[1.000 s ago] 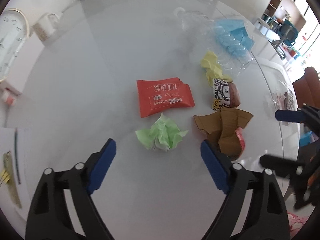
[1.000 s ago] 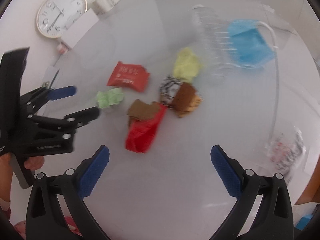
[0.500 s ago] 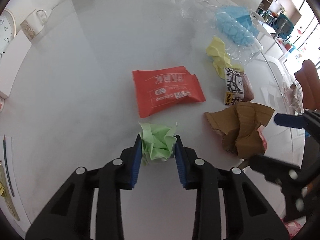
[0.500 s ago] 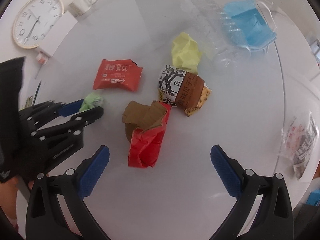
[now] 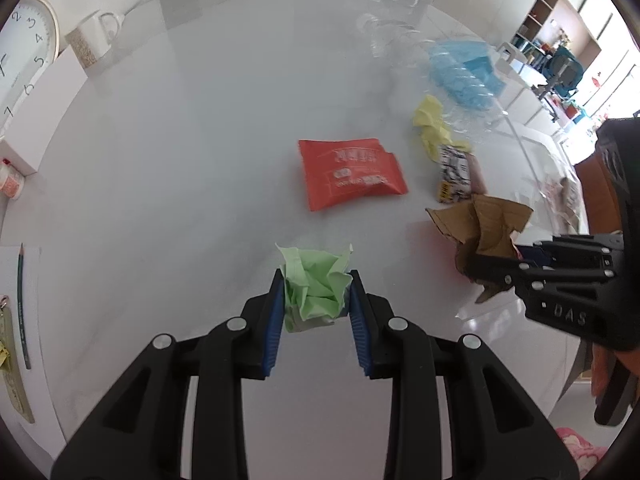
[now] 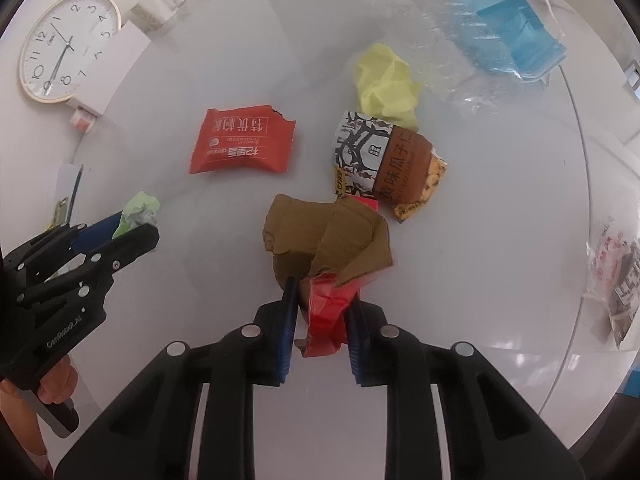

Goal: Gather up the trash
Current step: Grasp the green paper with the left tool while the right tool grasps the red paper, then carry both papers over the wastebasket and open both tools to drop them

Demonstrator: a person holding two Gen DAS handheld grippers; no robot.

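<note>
My left gripper (image 5: 316,300) is shut on a crumpled green paper ball (image 5: 316,280), which also shows in the right wrist view (image 6: 138,210). My right gripper (image 6: 322,316) is shut on the red end of a torn brown-and-red cardboard box (image 6: 328,256), seen in the left wrist view (image 5: 482,228) too. On the white table lie a red snack wrapper (image 6: 242,140), a yellow paper ball (image 6: 386,82), a brown seed packet (image 6: 390,160), a clear plastic bottle (image 6: 432,40) and a blue face mask (image 6: 514,38).
A wall clock (image 6: 68,46), a white box (image 6: 114,66) and a mug (image 6: 158,8) lie at the table's far left. A pencil (image 5: 23,304) on paper sits at the left edge. A clear printed bag (image 6: 612,268) lies at the right edge.
My left gripper closed on the green paper ball. My right gripper moved forward and closed on the red end of the cardboard box.
</note>
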